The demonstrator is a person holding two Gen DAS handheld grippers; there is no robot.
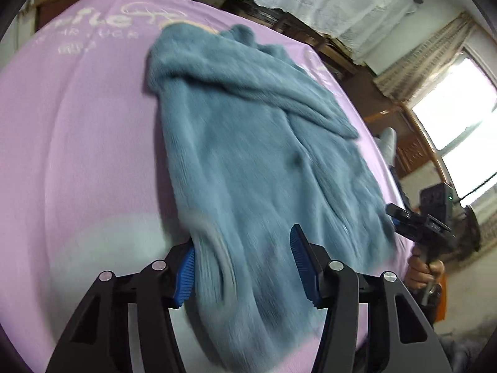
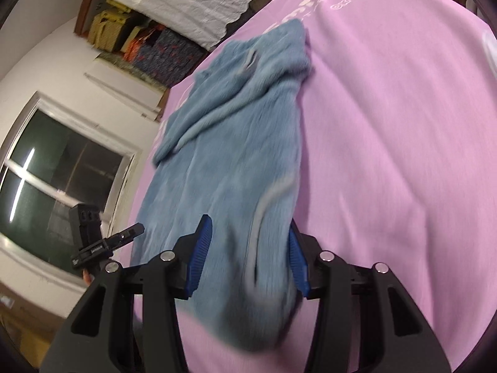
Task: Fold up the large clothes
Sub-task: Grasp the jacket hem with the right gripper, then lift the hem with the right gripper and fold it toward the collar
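Blue fleece garment (image 1: 248, 155) spread on pink sheet (image 1: 77, 140); near hem bunched between both grippers' 2 blue pads, left gripper (image 1: 245, 267) and right gripper (image 2: 248, 258) (blurred, grip uncertain).

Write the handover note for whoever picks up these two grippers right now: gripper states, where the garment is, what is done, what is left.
Left gripper: jaws part open around the near hem of the blue fleece garment, at its left corner; whether the pads press is unclear through blur.
Right gripper: fabric of the hem's other corner bunched between its jaws and filling the gap, so it looks gripped.
Garment: lies lengthwise on the pink sheet, collar at the far end, a sleeve folded across its upper part.
Done: the sleeve looks folded in.
Left: confirm both hem grips, then probably carry the hem up toward the collar.
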